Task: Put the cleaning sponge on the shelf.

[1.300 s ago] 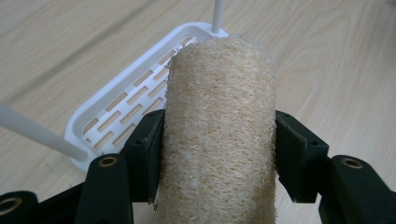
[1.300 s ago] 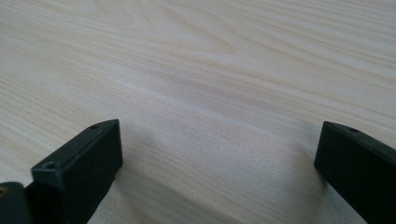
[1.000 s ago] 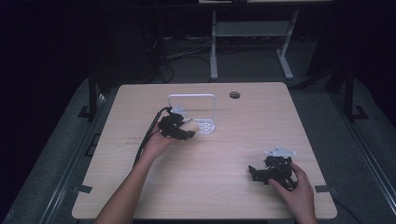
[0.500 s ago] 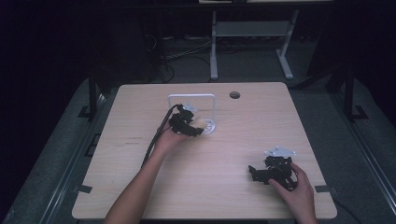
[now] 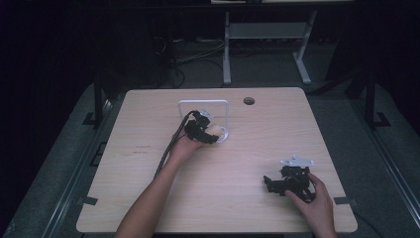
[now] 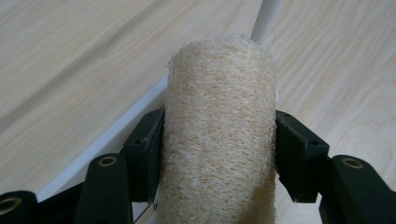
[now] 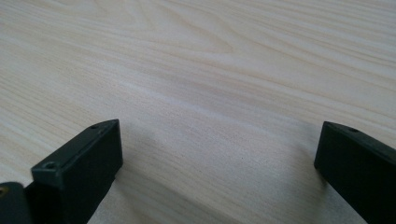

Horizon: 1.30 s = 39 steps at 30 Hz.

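Sponge [image 6: 219, 135]: pale cream, coarse and fibrous, rolled into a thick cylinder with a rounded far end; woven, scratchy-looking surface with slightly darker tan patches. Seen in the high view as a small light lump [image 5: 214, 130] at the tip of the left gripper.

Left gripper [image 5: 207, 134]: clamped on the sponge, one black pad pressed against each side, sides of the sponge squeezed straight between them.

Place of the sponge: held off the wood over the near right corner of the white tray [image 5: 184, 103], toward the back middle of the table [image 5: 148, 198]; white tray edge [image 6: 107, 140] passing right beneath it in the left gripper view.

Left hand [image 5: 184, 146]: wrapped round the gripper's body, black cable trailing back along the forearm.

Right gripper [image 5: 268, 183]: jaws wide apart, nothing between them but bare pale wood [image 7: 210, 116]; rested low at the near right of the table, well apart from the sponge.

Right hand [image 5: 314, 201]: closed on the gripper from behind, grey plate on top.

Round hole [image 5: 249, 101]: in the tabletop, just right of the tray.
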Each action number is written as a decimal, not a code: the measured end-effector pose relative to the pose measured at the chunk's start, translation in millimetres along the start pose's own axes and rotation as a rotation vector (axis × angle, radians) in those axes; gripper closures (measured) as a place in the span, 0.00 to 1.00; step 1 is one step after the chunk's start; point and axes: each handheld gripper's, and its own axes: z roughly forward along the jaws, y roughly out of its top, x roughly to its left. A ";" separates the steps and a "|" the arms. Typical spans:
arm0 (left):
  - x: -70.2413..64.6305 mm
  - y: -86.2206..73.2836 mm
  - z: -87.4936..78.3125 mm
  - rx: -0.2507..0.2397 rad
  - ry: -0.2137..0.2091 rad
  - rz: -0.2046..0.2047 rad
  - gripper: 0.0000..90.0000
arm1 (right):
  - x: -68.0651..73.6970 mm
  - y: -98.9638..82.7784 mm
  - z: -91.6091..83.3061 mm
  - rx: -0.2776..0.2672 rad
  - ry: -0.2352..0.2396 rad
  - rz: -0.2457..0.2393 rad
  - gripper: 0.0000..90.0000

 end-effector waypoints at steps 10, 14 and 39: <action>-0.6 0.1 5.3 0.004 0.017 0.010 0.43 | 0.0 0.0 0.0 0.000 0.000 0.000 0.01; -0.7 0.1 5.7 0.000 0.024 0.009 0.38 | 0.0 0.0 0.0 0.000 0.000 0.000 0.01; -20.6 -8.2 -62.6 -0.117 -0.060 -0.033 0.85 | 0.0 0.0 0.0 0.000 0.000 -0.001 0.01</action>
